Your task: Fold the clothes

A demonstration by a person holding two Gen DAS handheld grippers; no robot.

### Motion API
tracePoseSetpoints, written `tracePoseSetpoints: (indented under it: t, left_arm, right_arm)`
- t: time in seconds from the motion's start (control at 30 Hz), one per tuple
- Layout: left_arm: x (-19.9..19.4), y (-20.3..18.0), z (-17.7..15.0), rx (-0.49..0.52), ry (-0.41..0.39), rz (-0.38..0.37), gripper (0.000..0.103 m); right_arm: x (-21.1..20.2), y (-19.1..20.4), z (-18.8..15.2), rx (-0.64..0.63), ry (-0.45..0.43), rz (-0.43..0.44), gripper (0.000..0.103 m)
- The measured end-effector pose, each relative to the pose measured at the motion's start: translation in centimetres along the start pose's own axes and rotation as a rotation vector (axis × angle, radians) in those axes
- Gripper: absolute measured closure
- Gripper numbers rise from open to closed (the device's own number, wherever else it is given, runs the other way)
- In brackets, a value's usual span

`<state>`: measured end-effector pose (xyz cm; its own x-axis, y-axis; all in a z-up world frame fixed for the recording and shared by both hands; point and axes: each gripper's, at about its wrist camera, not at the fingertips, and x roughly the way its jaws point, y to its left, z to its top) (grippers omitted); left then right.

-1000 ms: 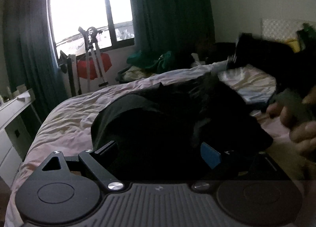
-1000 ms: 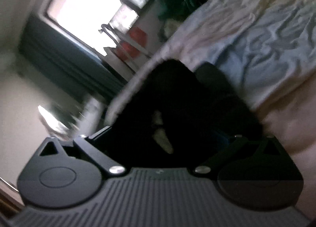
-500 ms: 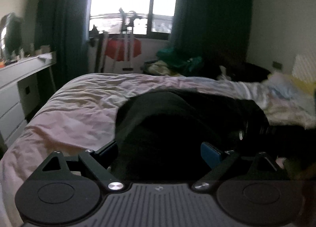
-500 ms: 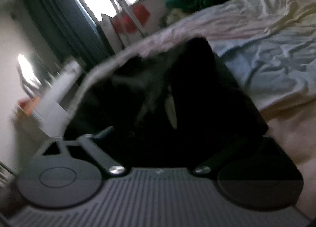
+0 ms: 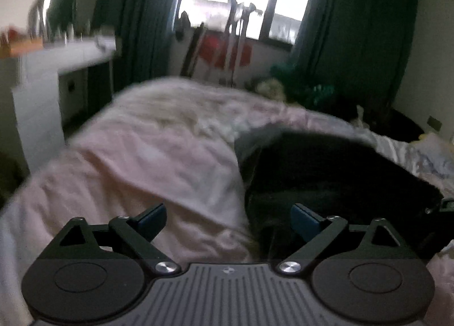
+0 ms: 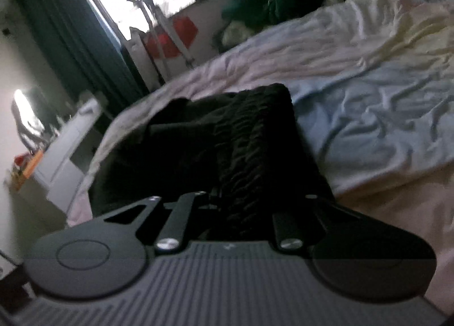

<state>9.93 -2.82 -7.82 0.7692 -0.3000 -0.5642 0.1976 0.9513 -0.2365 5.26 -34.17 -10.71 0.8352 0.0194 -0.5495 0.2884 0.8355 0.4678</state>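
Observation:
A black garment (image 5: 326, 173) lies bunched on the pink bed cover (image 5: 142, 161), right of centre in the left wrist view. My left gripper (image 5: 228, 219) is open, with only bedding between its blue pads (image 5: 153, 218); its right pad sits at the garment's left edge. In the right wrist view the same black garment (image 6: 227, 141) shows a ribbed band running down into my right gripper (image 6: 241, 207). That gripper's arms stand drawn in around the cloth, shut on it, and the fingertips are hidden by the fabric.
A white dresser (image 5: 37, 93) stands left of the bed. A stand with red cloth (image 5: 227, 51) is by the window, with dark curtains on both sides. Green clothes (image 5: 298, 85) are piled beyond the bed. Pale blue crumpled bedding (image 6: 383, 127) lies right of the garment.
My left gripper has swung left off the black garment and is now over pink bedding. My right gripper has drawn its arms in onto the garment's ribbed band.

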Motion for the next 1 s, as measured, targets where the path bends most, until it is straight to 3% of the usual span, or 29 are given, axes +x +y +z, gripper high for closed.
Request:
tracePoseSetpoints:
  t: [0.17, 0.27, 0.37, 0.4, 0.43, 0.5, 0.6, 0.77, 0.83, 0.9, 1.0]
  left_arm:
    - [2.8, 1.1, -0.3, -0.095, 0.085, -0.105, 0.007]
    - [3.5, 1.3, -0.5, -0.119, 0.099, -0.124, 0.007]
    - [3.6, 1.6, -0.7, -0.141, 0.104, -0.132, 0.007]
    - [3.6, 1.6, -0.7, -0.145, 0.103, -0.132, 0.007]
    - [3.5, 1.7, -0.7, -0.149, 0.102, -0.131, 0.007]
    - [3.5, 1.7, -0.7, -0.159, 0.102, -0.135, 0.007]
    - [3.5, 1.7, -0.7, -0.16, 0.1, -0.137, 0.007]
    - [3.6, 1.8, -0.7, -0.164, 0.102, -0.148, 0.007]
    - [3.9, 1.9, -0.7, -0.171, 0.113, -0.156, 0.007]
    - [4.2, 2.1, -0.7, -0.188, 0.131, -0.169, 0.006]
    - [4.6, 2.4, -0.6, -0.211, 0.156, -0.186, 0.006]
  right_arm:
    - [1.1, 0.7, 0.7, -0.146, 0.063, -0.002, 0.085]
    - [1.4, 0.6, 0.6, -0.159, 0.089, 0.013, 0.082]
    - [0.4, 1.7, 0.1, -0.223, 0.061, -0.004, 0.071]
    - [0.0, 2.1, -0.1, -0.245, 0.046, -0.01, 0.062]
    - [-0.5, 2.4, -0.4, -0.259, 0.027, -0.015, 0.036]
    - [-1.7, 2.9, -1.0, -0.292, -0.03, -0.029, 0.013]
    - [-2.6, 2.7, -1.2, -0.296, -0.069, -0.039, 0.012]
    - [0.2, -0.5, 0.0, -0.16, 0.024, -0.138, 0.011]
    - [1.4, -1.4, 0.1, -0.107, 0.058, -0.113, 0.009]
    - [2.6, -2.3, 0.1, -0.055, 0.091, -0.089, 0.0]
    - [4.4, -3.7, 0.1, 0.024, 0.142, -0.052, 0.0]
